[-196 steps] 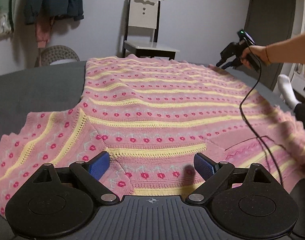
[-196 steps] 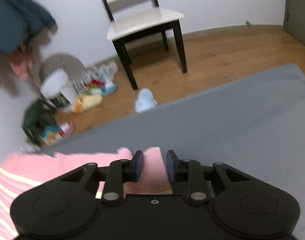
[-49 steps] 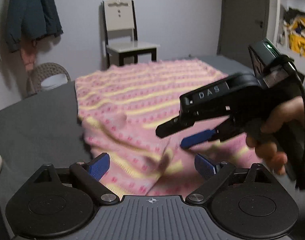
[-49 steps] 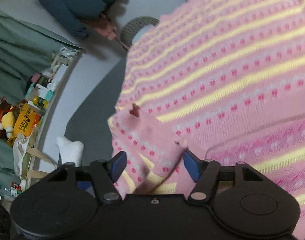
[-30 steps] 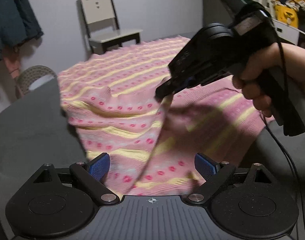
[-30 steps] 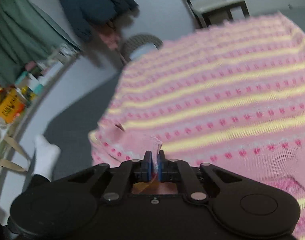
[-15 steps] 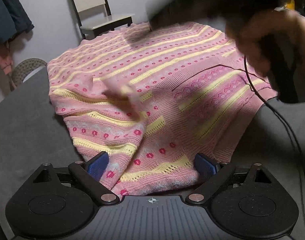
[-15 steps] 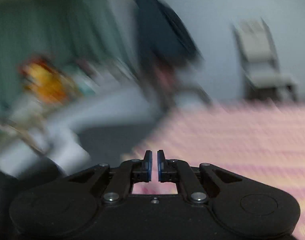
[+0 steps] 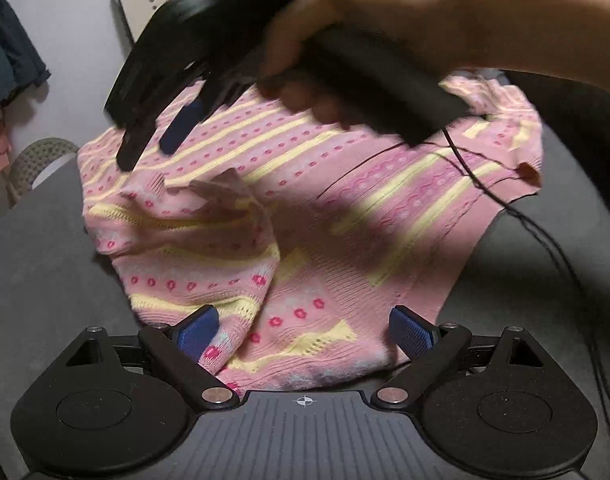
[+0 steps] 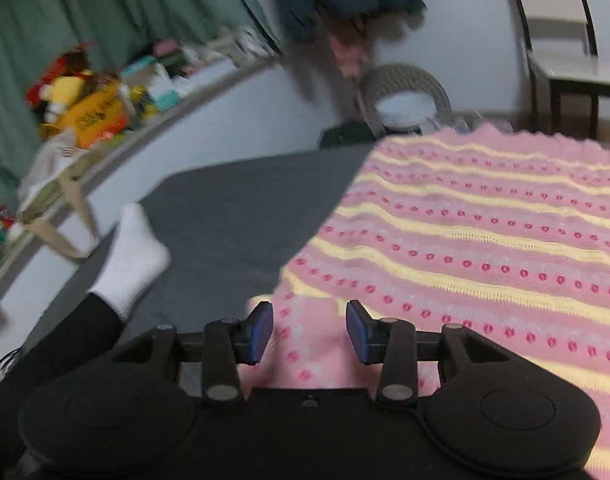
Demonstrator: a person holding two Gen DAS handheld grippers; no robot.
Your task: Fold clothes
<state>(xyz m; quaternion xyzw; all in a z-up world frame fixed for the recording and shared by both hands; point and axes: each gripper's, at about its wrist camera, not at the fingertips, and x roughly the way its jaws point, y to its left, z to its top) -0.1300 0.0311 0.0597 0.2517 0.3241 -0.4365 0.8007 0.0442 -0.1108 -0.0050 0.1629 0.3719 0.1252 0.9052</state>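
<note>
Released since a second ago, pink yellow-striped knit sweater [image 9: 305, 216] is lying on grey bed [image 9: 45, 248], sleeve folded inward; right gripper [image 10: 309, 332] hovering, parted; left gripper [image 9: 303, 330] spread wide.

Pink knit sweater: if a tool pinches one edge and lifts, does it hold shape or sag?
Likely sags: the pink knit sweater already lies in soft humps and creases where a sleeve is folded over. Probably light for its size, since the folded flap stands up slightly. The open lacy yellow bands suggest stretch, so a pinched edge may elongate before the rest follows across the grey surface.
</note>
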